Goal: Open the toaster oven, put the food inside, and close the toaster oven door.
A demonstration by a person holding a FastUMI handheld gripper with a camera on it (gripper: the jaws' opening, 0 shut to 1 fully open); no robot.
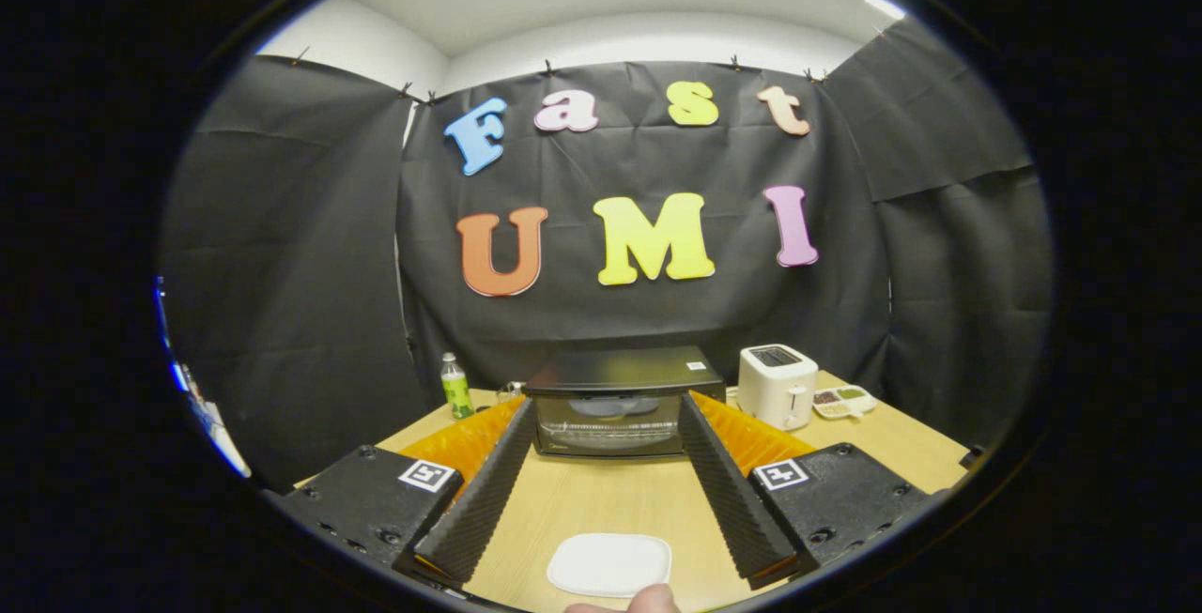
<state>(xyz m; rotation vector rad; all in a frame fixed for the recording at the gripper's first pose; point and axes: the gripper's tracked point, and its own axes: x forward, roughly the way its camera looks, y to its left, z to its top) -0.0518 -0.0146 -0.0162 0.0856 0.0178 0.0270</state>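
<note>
Table (601, 500): pale wood-grain top, smooth, matt, running between the parted fingers of the gripper (607, 421); finger (488, 491) inner faces ribbed and matt. Toaster oven (620, 400) just beyond the tips: dark casing with a soft sheen, glossy glass door. White plate (609, 564) between the fingers smooth, matt; white toaster (777, 385) beyond the right finger glossy plastic.

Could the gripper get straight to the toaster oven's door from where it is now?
Probably yes. The gripper is open, its fingers spread, and the toaster oven sits straight ahead beyond them, door shut. Between them lies bare wooden table; the white plate lies low between the fingers, nearer than the oven.
</note>
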